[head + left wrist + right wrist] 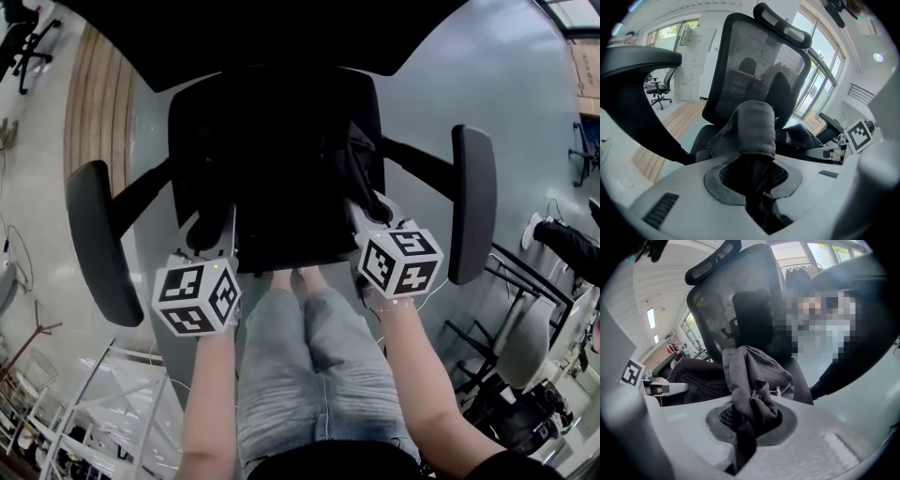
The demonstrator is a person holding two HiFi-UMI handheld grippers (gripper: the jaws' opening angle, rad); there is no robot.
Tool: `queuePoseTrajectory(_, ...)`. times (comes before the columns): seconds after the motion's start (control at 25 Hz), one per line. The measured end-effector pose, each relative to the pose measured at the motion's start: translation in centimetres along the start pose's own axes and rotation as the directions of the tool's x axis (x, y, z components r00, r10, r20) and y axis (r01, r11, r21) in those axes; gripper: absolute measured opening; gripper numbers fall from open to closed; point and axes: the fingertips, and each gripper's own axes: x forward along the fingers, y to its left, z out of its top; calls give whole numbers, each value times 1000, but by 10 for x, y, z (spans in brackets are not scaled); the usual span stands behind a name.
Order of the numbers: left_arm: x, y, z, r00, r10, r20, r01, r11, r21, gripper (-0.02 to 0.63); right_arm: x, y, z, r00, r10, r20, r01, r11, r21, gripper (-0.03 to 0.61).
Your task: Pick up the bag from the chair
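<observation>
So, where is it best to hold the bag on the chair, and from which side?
By its near edge, from the chair's open front; backrest and armrests block the other sides. The soft bag bunches there: left gripper pinches a padded fold, right gripper a crumpled one.

Your bag point(754, 126) was soft, matt cloth; the back of the chair point(754, 56) was fine mesh, its armrests point(473, 202) smooth matt plastic.

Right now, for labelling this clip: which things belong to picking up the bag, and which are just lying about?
Part of the job:
- bag
- chair under it
- left gripper and right gripper, both clamped on the bag

Just around:
- other office chair
- white rack
</observation>
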Motion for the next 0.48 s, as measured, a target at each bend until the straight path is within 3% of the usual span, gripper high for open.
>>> queuePoseTrajectory(0.32, -33, -19, 13, 1000, -9, 13, 9, 1000, -11, 91, -35, 33, 6, 994, 108, 3, -108, 993, 54, 40)
queuePoseTrajectory(0.48, -45, -28, 21, 1000, -10, 7, 10, 1000, -16, 83, -51, 39, 8, 992, 124, -24, -121, 990, 77, 40)
